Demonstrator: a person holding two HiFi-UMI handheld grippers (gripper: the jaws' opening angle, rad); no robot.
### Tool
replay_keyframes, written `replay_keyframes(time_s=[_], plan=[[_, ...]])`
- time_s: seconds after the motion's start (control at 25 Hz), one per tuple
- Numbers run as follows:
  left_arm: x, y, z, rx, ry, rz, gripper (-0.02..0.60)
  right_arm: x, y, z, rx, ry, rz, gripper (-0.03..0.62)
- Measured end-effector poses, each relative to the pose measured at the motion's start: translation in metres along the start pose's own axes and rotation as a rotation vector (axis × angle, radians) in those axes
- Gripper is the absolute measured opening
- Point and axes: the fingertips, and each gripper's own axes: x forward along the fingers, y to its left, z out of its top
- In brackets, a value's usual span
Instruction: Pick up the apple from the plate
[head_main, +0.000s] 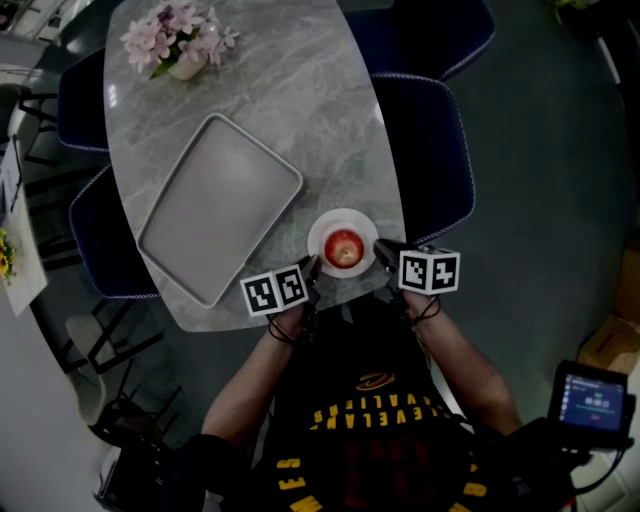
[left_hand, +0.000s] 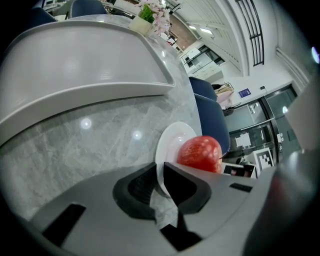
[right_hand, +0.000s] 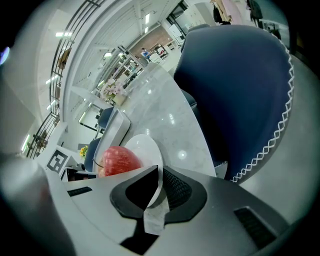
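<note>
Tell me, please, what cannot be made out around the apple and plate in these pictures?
- Underside of the apple: in both gripper views, each gripper's own body hides it.
- Rim of the plate where the left gripper and right gripper close on it: covered by their pads, and too small in the head view.
- Text on the screen: too small in the head view.

partial "EVELAN" lettering, black shirt (head_main: 375, 425)

Large commercial hall: marble table (head_main: 300, 90), blue chairs (head_main: 425, 150), balcony railings (left_hand: 252, 30), glass doors (left_hand: 260, 120), ceiling lights (right_hand: 147, 20).
</note>
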Motion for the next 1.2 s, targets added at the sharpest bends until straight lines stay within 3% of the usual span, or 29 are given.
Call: replay_keyframes(time_s=[0.76, 1.2], plan=[[0.0046, 0.0012, 0.0016, 0.014, -0.011, 0.010, 0.044, 0.0054, -0.0048, 0.0000, -0.007, -0.001, 0.007, 0.040], [0.0050, 0.0039, 0.0090, 0.013, -0.103, -0.013, 0.044, 0.0092, -0.0057, 0.0010, -0.040, -0.021, 0.003, 0.041]])
